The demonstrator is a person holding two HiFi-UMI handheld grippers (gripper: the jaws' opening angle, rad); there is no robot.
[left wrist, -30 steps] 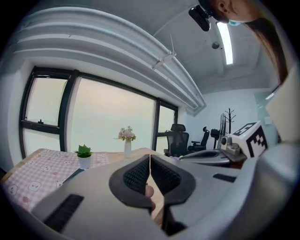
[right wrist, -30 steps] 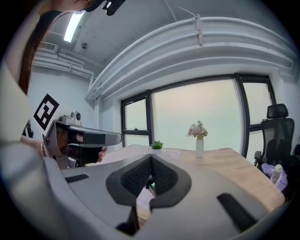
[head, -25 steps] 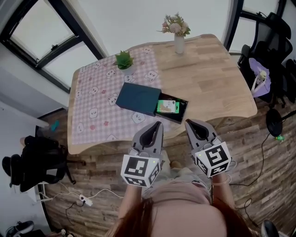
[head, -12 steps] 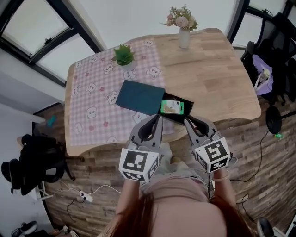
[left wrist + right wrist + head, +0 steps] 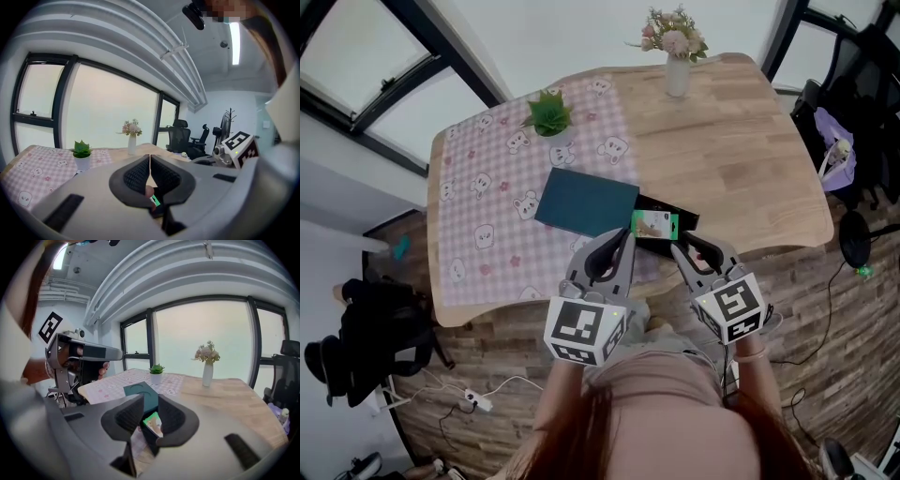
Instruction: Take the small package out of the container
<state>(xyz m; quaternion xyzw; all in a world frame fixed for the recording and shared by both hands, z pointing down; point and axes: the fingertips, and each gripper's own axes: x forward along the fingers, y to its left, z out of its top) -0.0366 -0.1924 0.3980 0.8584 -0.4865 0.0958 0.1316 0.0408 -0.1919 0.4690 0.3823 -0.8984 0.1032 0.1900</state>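
Note:
A small green package [image 5: 654,223] lies in a shallow black container [image 5: 684,218] near the table's front edge. The container sticks out from under a dark teal box [image 5: 586,201]. My left gripper [image 5: 622,236] hovers just before the box's near corner, jaws shut with nothing in them. My right gripper [image 5: 679,247] hangs a little short of the container. Its jaws have just been opening, and nothing is between them. In the right gripper view the package [image 5: 153,422] shows through the gap of the right gripper [image 5: 151,408], beyond the tips. The left gripper view shows only a sliver of the package [image 5: 155,201].
A pink checked cloth [image 5: 492,206] covers the table's left half. A small potted plant [image 5: 549,114] and a vase of flowers [image 5: 675,66] stand at the back. Office chairs [image 5: 862,103] stand to the right of the table. A black bag [image 5: 366,323] sits on the floor at the left.
Both grippers have moved forward to the table's front edge, close to the container. The right jaws have parted from shut. The package, container and box lie where they were.

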